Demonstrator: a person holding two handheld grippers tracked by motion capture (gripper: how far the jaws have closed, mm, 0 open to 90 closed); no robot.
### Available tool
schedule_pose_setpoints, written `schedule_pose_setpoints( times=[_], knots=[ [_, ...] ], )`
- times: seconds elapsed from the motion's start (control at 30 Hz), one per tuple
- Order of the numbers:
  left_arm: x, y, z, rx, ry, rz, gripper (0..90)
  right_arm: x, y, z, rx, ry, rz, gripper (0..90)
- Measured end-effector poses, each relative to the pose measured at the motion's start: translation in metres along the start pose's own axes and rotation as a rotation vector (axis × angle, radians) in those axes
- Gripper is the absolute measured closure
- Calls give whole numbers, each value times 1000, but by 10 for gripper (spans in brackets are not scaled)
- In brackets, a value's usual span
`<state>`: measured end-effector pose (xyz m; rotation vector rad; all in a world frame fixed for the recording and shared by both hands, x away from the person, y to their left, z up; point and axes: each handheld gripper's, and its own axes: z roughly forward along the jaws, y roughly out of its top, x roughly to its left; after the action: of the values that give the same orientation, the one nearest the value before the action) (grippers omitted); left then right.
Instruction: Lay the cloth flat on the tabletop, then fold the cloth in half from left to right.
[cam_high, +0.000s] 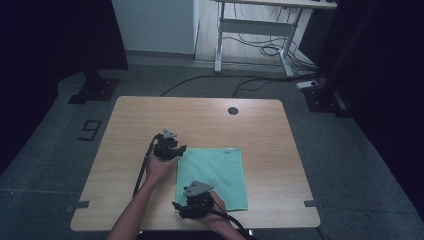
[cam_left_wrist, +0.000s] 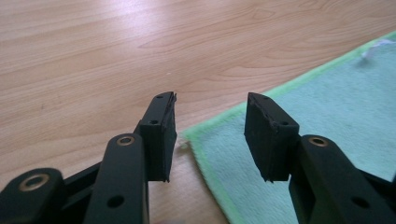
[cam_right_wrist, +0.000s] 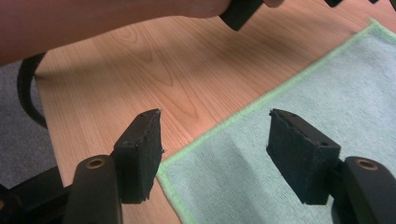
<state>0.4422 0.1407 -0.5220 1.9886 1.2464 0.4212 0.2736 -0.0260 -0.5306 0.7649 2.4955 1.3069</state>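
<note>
A light green cloth (cam_high: 212, 175) lies flat on the wooden table (cam_high: 200, 117), toward the near right. My left gripper (cam_high: 182, 149) is open at the cloth's far left corner. In the left gripper view that corner (cam_left_wrist: 189, 136) lies on the wood just below the gap of the gripper (cam_left_wrist: 210, 100), and no pad touches it. My right gripper (cam_high: 176, 207) is open at the near left corner. In the right gripper view the gripper (cam_right_wrist: 215, 116) straddles the cloth's edge (cam_right_wrist: 219, 126) above the table, holding nothing. The other forearm (cam_right_wrist: 93, 18) crosses the top.
A round cable hole (cam_high: 232, 110) sits in the table's far side. Black stand bases (cam_high: 95, 90) (cam_high: 325, 97) rest on the grey floor beyond the table. A white desk frame (cam_high: 255, 30) with loose cables stands farther back.
</note>
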Motion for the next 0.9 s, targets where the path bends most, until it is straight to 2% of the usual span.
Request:
schedule_pose_setpoints(
  times=[0.4,0.6,0.73,0.9],
  knots=[
    [9,0,17,52,13,0,552,3,0,1,-12,13,-5,368],
    [8,-2,22,66,18,1,578,6,-3,1,-5,27,-13,380],
    [7,-2,23,67,9,2,644,12,-5,2,0,44,-22,410],
    [2,-4,23,68,5,39,757,18,-11,4,26,67,-43,442]
  ],
)
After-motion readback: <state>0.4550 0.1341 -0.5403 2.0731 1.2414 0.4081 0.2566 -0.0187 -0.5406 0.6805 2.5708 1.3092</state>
